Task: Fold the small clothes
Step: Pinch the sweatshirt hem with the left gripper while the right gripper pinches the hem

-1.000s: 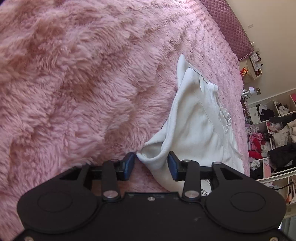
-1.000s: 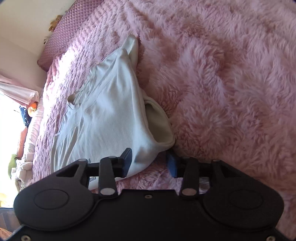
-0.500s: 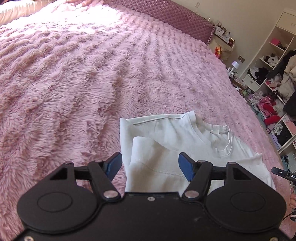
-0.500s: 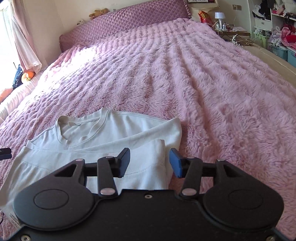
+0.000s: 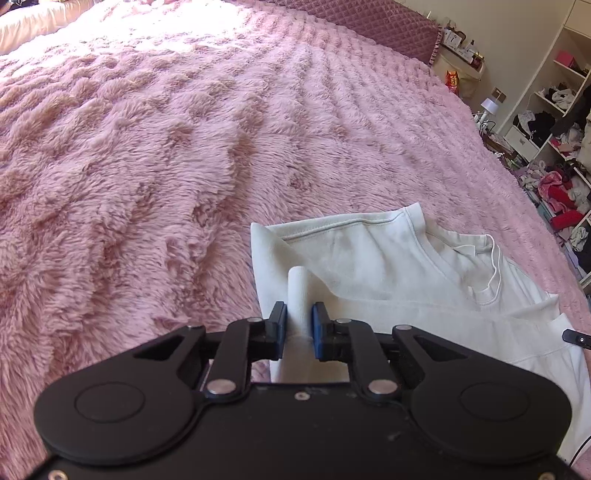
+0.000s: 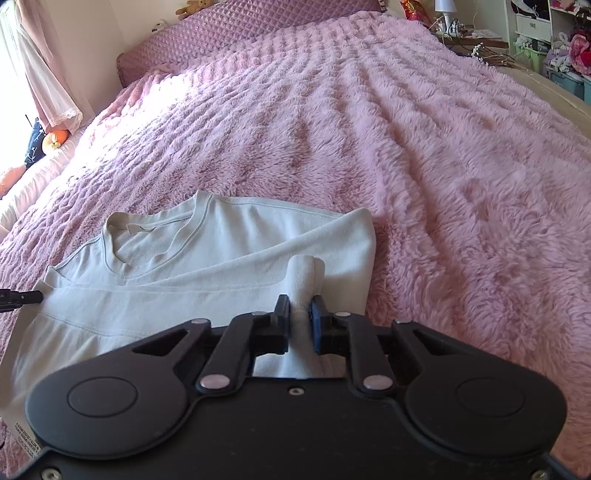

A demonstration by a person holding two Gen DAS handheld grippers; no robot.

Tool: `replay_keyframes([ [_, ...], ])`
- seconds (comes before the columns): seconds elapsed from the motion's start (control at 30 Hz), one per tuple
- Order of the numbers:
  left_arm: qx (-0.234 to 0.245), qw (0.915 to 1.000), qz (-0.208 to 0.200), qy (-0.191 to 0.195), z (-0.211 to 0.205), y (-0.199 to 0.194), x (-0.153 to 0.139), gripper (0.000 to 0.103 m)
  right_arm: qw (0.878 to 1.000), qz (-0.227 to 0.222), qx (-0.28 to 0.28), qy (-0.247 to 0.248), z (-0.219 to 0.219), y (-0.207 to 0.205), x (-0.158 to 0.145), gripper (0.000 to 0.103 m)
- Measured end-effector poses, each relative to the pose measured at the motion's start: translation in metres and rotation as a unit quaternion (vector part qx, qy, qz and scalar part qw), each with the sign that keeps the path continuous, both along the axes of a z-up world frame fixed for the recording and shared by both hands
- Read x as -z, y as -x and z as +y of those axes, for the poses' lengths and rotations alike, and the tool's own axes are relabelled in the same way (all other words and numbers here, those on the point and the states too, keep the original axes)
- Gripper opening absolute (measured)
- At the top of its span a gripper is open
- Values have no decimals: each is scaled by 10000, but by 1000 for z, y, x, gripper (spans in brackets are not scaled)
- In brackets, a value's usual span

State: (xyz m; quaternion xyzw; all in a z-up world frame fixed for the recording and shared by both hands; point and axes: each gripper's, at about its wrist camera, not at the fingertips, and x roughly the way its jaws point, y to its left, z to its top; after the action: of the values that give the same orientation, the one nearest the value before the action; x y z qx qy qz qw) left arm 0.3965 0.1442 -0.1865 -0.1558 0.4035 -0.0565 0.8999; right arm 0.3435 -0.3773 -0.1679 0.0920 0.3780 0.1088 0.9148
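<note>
Here, left wrist view: the left gripper (image 5: 298, 319), black with blue pads, is closing, and a pinched ridge of cloth already stands up between the pads, which press on it from both sides. The cloth belongs to the small white cotton T-shirt (image 5: 388, 258), which lies flat on the fluffy pink plush bedspread (image 5: 147, 166), near edge of the bed, right of centre in this view. Its ribbed neckline (image 5: 491, 273) points to the far right; one side panel is already turned in over the body. A cluttered white shelf unit of clothes (image 5: 554, 147) stands at far right, clear of the work.

Right wrist view: the right gripper (image 6: 300, 314) is also closing, with a bunched fold of the same T-shirt (image 6: 221, 251) rising between its pads. The neckline (image 6: 147, 229) sits far left; the shirt's right edge is folded inward, lying just beside bare bedspread (image 6: 443, 166). A quilted mauve headboard (image 6: 258, 26) marks the far end.

Judgement: side folds look done; both grippers now take hold near the lower part of the shirt for the lengthwise fold. The next move calls for lifting both pinches together, level, carrying them toward the neckline, and laying the cloth down without dragging the tucked sides open. Plush pile may snag; lift clear first.
</note>
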Motion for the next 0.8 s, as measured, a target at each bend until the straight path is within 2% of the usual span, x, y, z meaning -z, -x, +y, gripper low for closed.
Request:
replay_keyframes([
  [0.17,-201,9980,-587,127,4,8,-28,8,9979,-583,98,-256,0,-1,-26,7],
  [0.2,-321,9966,-756,18,5,5,-38,2,9974,-646,115,-295,0,-4,-29,7],
  [0.3,-510,9947,-895,13,14,-11,-51,0,9967,-689,251,-347,-1,-24,-32,7],
  [0.37,-547,9954,-781,118,21,-24,-49,0,9969,-617,300,-385,-1,-38,-25,7],
  [0.43,-504,9968,-494,373,28,-34,-40,0,9982,-393,318,-308,1,-46,-14,7],
  [0.5,-400,9983,-140,393,26,-36,-32,11,9989,-215,309,-281,3,-46,-4,8],
  [0.53,-363,9988,-89,315,24,-33,-28,14,9989,-194,319,-276,2,-44,-1,9],
  [0.6,-166,9998,39,49,15,-28,-20,26,9984,-144,344,-429,-2,-37,2,15],
  [0.63,-104,9999,89,38,13,-26,-17,32,9981,-125,369,-471,-3,-36,3,19],
  [0.67,-42,9999,143,86,10,-24,-13,33,9980,-98,366,-509,-5,-34,4,29],
  [0.7,19,9997,179,158,9,-23,-8,33,9981,-82,303,-528,-7,-32,5,34],
  [0.8,83,9996,250,91,1,-26,3,32,9989,4,225,-401,-5,-33,7,37],
])
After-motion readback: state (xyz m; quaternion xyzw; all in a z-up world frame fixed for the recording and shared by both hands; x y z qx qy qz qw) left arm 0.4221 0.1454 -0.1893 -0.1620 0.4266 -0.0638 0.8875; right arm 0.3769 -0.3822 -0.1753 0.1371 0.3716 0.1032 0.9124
